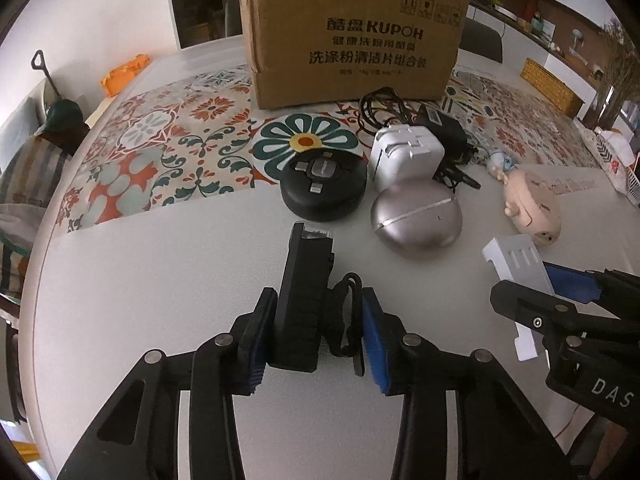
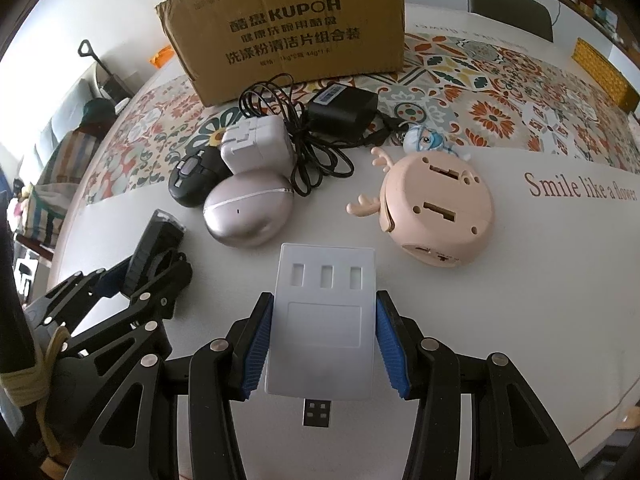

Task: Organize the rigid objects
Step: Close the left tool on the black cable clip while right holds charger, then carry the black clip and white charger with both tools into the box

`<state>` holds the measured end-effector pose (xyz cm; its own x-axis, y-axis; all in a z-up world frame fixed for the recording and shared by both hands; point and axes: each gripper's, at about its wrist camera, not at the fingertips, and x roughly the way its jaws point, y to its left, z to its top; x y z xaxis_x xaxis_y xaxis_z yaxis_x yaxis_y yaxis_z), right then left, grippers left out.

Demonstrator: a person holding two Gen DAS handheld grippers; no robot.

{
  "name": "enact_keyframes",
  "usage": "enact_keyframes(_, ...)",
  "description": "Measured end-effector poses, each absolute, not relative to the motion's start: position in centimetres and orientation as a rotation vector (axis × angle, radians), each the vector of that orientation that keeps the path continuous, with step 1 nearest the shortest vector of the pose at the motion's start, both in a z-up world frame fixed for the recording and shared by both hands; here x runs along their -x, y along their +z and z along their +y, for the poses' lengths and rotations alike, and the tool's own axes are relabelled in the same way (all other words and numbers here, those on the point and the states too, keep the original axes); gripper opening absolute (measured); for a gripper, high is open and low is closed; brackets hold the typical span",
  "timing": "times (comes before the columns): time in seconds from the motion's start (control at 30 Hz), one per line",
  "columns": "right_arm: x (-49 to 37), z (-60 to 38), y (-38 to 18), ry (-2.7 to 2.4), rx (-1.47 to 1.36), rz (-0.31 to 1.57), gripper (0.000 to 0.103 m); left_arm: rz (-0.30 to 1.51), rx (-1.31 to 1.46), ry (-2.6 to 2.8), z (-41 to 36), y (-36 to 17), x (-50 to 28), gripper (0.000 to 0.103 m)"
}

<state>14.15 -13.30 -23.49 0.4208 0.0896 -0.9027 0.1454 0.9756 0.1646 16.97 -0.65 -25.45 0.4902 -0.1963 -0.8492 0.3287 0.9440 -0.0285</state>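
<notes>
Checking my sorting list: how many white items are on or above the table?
2. A white USB hub is clamped in the right gripper, over the table's near side. A white plug adapter sits beside the black power adapter. Others may hide behind the cardboard box.

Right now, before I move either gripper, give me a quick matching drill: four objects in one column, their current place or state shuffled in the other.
Things:
1. white USB hub
2. black clip-on device
3. peach deer toy
4. cardboard box

States:
A. standing at the back, on the patterned mat
B. clamped in the right gripper
C. lying underside up on the table
D. clamped in the left gripper

Pairs: 1-B, 2-D, 3-C, 4-A
</notes>
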Motion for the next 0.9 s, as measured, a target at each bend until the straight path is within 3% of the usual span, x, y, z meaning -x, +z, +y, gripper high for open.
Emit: enact_keyframes(0.9, -16.8, -14.8, -13.1, 0.024, -0.197, 0.874, 0.049, 0.743, -0.091, -0.283, -1.8, -13.0, -18.3, 0.040)
